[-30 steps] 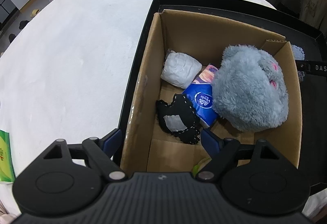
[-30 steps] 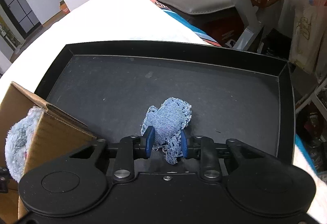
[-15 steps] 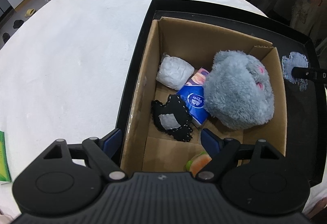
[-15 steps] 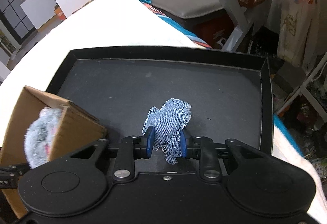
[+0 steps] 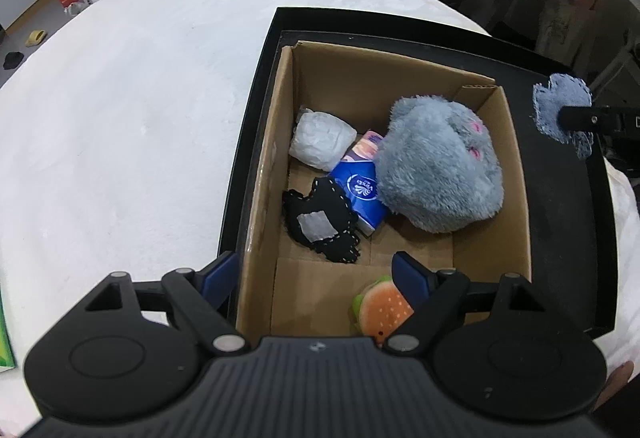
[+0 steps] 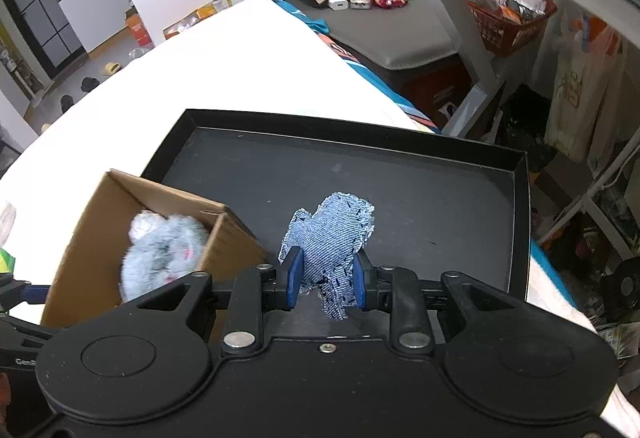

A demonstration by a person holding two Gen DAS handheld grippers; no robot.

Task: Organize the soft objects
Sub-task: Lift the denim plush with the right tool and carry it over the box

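Right tongs (image 6: pixel 326 274) clenched on denim piece (image 6: pixel 332 238), up off the black tray (image 6: pixel 440 190), right of the cardboard box (image 5: pixel 516 174). Left tongs (image 5: pixel 312 274) spread wide, gripping nothing, over the box's near edge. Inside the box: grey plush (image 5: pixel 436 166), burger toy (image 5: pixel 382 308).

Each gripper, the left gripper (image 5: pixel 316 270) and the right gripper (image 6: pixel 326 274), is built of matte black plastic with 2 round discs, triangular cut-outs, silver rivets, a ribbed centre on the left body, a single screw on the right, and blue pads (image 6: pixel 295 274) lining black fingers.
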